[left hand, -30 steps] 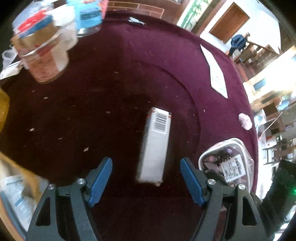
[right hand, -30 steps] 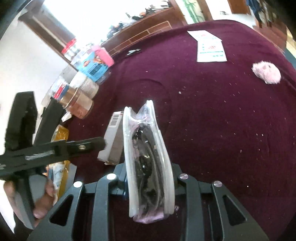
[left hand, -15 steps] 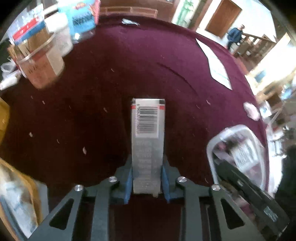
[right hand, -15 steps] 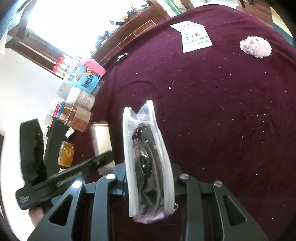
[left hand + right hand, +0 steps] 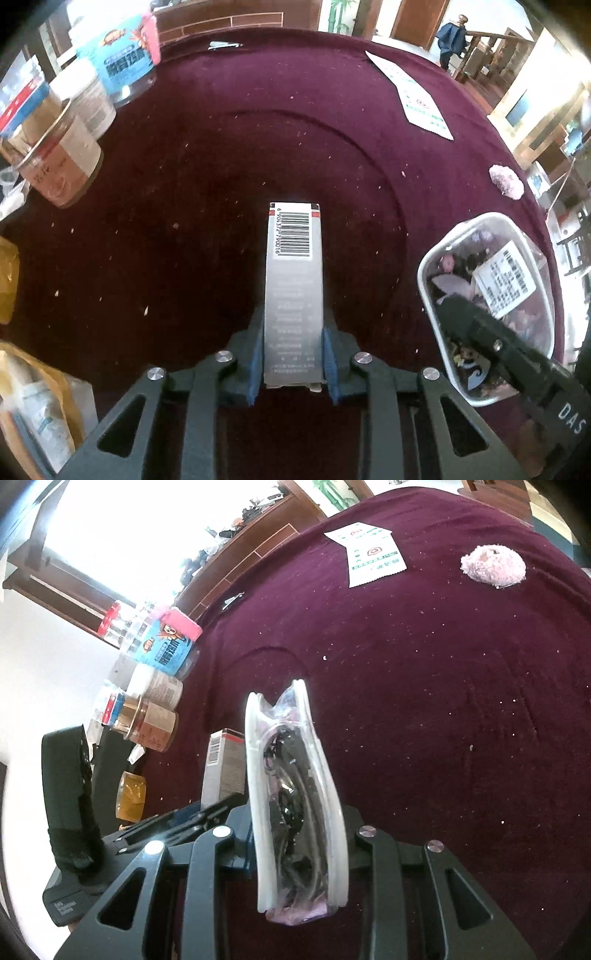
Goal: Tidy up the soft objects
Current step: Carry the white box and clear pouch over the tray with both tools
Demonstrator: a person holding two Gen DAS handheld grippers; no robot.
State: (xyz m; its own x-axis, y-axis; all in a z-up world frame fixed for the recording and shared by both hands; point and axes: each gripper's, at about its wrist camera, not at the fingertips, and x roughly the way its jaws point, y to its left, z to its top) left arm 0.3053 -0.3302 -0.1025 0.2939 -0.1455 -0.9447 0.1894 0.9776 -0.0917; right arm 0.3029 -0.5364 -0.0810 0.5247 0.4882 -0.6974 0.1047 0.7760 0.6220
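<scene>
A narrow grey carton with a barcode [image 5: 294,295] is clamped between the blue pads of the left gripper [image 5: 293,363], its long axis pointing forward above the maroon tablecloth [image 5: 221,177]. A clear plastic pouch of dark and purple trinkets [image 5: 295,805] is pinched edge-on in the right gripper [image 5: 297,853], the pouch being squeezed narrow by the jaws. Both items are judged to be lifted and in transit, so the sorting is taken to be midway: two things are in hand and none is seen set down in a final place. A pink fluffy ball [image 5: 493,566] is left lying far out on the cloth, near a white printed sachet [image 5: 371,554], and both seem not yet collected. Jars [image 5: 59,147] are grouped at the cloth's left edge, where a destination may be supposed, though none is clearly shown
</scene>
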